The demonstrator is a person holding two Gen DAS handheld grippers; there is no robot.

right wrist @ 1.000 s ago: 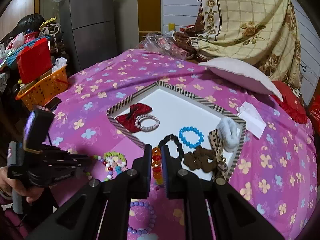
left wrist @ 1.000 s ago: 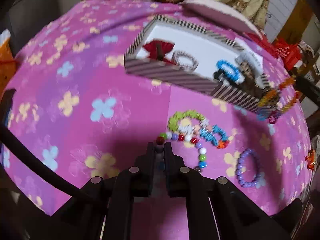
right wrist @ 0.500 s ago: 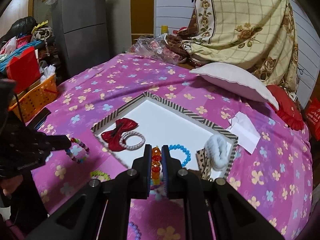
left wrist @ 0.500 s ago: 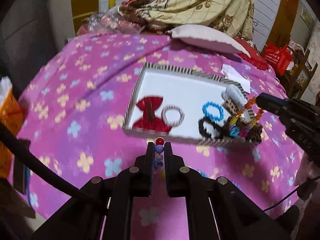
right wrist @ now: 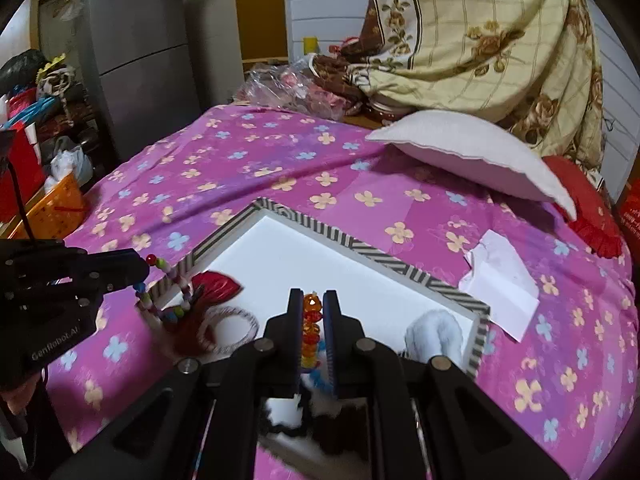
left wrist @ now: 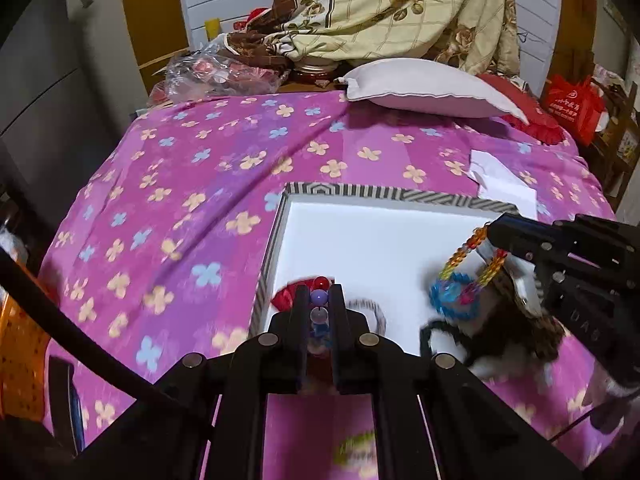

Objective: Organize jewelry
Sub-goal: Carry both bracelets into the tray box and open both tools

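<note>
My left gripper (left wrist: 319, 300) is shut on a multicoloured bead bracelet (left wrist: 319, 298) and holds it above the near left corner of the striped tray (left wrist: 376, 192). From the right wrist view the bracelet (right wrist: 168, 280) hangs from that gripper (right wrist: 142, 266) over the tray's left rim (right wrist: 224, 232). My right gripper (right wrist: 313, 304) is shut on an orange bead bracelet (right wrist: 312, 320), which in the left wrist view (left wrist: 472, 252) dangles over the tray's right side. In the tray lie a red bow (right wrist: 218, 284), a white ring bracelet (right wrist: 228, 326), a blue bracelet (left wrist: 452, 292) and a white scrunchie (right wrist: 434, 332).
The tray sits on a pink flowered bedspread (left wrist: 192, 208). A white pillow (right wrist: 468, 156) and folded white paper (right wrist: 500, 276) lie beyond it. An orange basket (right wrist: 52, 208) stands at the bed's left. A green bracelet (left wrist: 356, 448) lies blurred near the left gripper's base.
Both grippers have lifted their bracelets off the bedspread and moved forward over the tray. The left one now hangs over the tray's near left corner, the right one over its middle.
</note>
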